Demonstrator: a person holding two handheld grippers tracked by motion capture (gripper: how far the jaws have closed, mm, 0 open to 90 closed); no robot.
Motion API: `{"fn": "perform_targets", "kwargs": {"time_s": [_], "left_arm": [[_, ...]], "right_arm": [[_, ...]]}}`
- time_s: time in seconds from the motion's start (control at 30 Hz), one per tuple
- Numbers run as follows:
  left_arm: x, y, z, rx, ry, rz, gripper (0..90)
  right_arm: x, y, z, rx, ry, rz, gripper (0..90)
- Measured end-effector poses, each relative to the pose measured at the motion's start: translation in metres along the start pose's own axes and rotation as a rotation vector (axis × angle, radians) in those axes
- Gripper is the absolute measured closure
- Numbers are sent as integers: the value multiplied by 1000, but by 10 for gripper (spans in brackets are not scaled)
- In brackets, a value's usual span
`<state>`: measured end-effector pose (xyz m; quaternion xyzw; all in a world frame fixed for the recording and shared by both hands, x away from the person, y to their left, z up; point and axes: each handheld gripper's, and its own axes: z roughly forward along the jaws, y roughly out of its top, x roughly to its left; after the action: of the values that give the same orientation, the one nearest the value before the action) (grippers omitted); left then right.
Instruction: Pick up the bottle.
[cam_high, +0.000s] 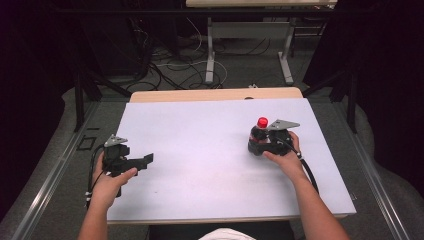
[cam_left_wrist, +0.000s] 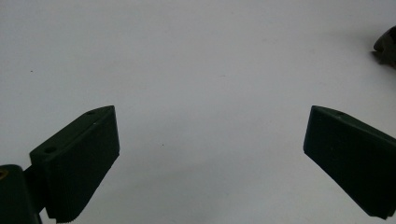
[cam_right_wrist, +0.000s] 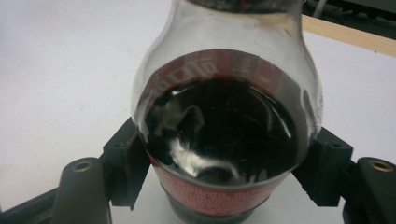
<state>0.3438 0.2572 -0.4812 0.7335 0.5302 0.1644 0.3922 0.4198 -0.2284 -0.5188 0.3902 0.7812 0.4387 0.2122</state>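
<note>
White sheet (cam_high: 200, 165) is laid over a wooden table (cam_high: 215, 94), covering nearly all of it; a strip of bare wood is left at the far edge.

At the left of the high view, the left gripper (cam_high: 142, 161) is held low over the sheet near its left edge by the left hand (cam_high: 111, 181). A grey three-cornered plate is seen on top of it, and a cable is trailed down beside the wrist. In the left gripper view, the jaws are seen spread wide apart, with nothing between them but bare sheet (cam_left_wrist: 201, 70). A dark edge of something is caught at the upper right corner of that view; what it is cannot be told.

At the right of the high view, a bottle (cam_high: 260, 134) with a red cap (cam_high: 262, 121) is stood upright on the sheet, toward the right side. The right gripper (cam_high: 257, 142) is held against it by the right hand (cam_high: 285, 152). In the right gripper view, the bottle (cam_right_wrist: 224, 135) is seen clamped between the two jaws, one pressed on each side at the red label band. Dark liquid is seen through clear glass or plastic. Table wood is glimpsed beyond it at the upper right.

Floor cables and table legs are seen past the far edge in the high view.
</note>
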Motion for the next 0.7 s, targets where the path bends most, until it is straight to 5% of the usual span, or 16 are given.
{"fn": "perform_targets", "kwargs": {"time_s": [0.7], "left_arm": [[-9,1,2,3,-24,20,36]], "right_arm": [[58,29,-9,68,158,-171,285]]}}
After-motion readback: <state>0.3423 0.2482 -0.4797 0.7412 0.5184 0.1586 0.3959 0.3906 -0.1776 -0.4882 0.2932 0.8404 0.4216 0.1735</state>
